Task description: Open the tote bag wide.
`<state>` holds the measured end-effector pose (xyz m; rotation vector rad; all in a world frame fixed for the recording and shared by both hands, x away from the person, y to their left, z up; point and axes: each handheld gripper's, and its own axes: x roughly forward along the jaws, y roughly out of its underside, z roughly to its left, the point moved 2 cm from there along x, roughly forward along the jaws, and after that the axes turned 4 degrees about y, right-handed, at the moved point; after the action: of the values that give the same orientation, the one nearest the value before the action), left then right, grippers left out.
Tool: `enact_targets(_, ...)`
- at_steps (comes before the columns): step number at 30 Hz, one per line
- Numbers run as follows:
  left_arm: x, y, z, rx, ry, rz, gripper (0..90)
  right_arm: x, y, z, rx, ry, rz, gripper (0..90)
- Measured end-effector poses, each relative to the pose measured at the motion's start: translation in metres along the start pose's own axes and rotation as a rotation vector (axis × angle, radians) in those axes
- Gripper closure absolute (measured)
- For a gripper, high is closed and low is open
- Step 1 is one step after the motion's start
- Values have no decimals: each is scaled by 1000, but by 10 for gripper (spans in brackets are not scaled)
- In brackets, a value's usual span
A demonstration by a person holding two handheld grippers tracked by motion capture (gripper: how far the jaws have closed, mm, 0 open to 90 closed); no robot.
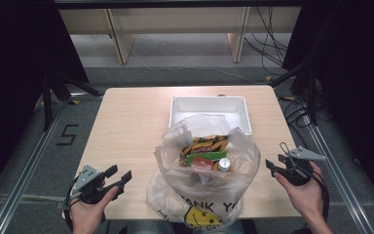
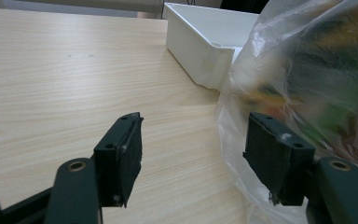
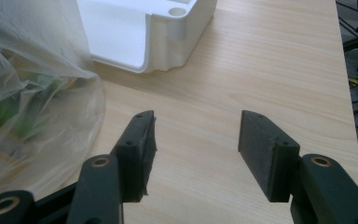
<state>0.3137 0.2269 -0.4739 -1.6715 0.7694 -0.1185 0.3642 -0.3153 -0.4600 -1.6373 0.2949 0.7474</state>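
Bag of groceries sits mid-bench, near edge, just in front of white tray. Left claw and right claw flank it, both released, nothing between jaws. Looks like the start of unpacking: neither has reached in. Next move likely calls for one claw to dip into the open mouth for the capped bottle or snack pack. Readable print: "THANK YO" with smiley on bag front.

White tray — clear smiley-printed bag
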Motion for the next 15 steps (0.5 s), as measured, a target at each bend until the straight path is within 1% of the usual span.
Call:
enact_targets(2, -1, 0, -1, -1, -8, 5, 365, 0, 0, 0, 6, -6, 1, 464)
enact_targets(3, -1, 0, -1, 1, -6, 4, 368, -1, 0, 2, 42, 4, 1, 463)
enact_targets(4, -1, 0, -1, 2, -6, 3, 370, -2, 0, 2, 55, -3, 5, 463)
enact_targets(6, 0, -1, -1, -1, -6, -3, 374, -2, 0, 2, 55, -2, 1, 463)
enact_targets(7, 0, -2, -1, 1, -4, -7, 378, -2, 0, -2, 18, -11, -17, 465)
enact_targets(8, 0, -2, -1, 1, -4, -7, 382, -2, 0, -2, 18, -11, -17, 465)
enact_targets(9, 1, -3, -2, 4, 4, -17, 385, -3, -1, -4, -2, -6, -32, 470)
enact_targets(10, 0, -3, -3, 8, -2, -13, 390, -5, -1, 0, 54, -7, -28, 477)
enact_targets(11, 0, -3, -4, 7, 3, -20, 393, -5, -3, -3, 13, -5, -55, 484)
enact_targets(12, 0, -3, -4, 7, 3, -20, 397, -9, -4, 2, 70, -6, -43, 490)
enact_targets(13, -2, -4, -5, 9, 5, -20, 397, -9, -4, 2, 70, -6, -43, 490)
enact_targets(14, -4, -7, -7, 6, 8, -32, 401, -11, -7, -1, 11, -12, -84, 500)
enact_targets(15, -5, -8, -9, 11, 14, -36, 404, -14, -9, 1, 13, 2, -94, 507)
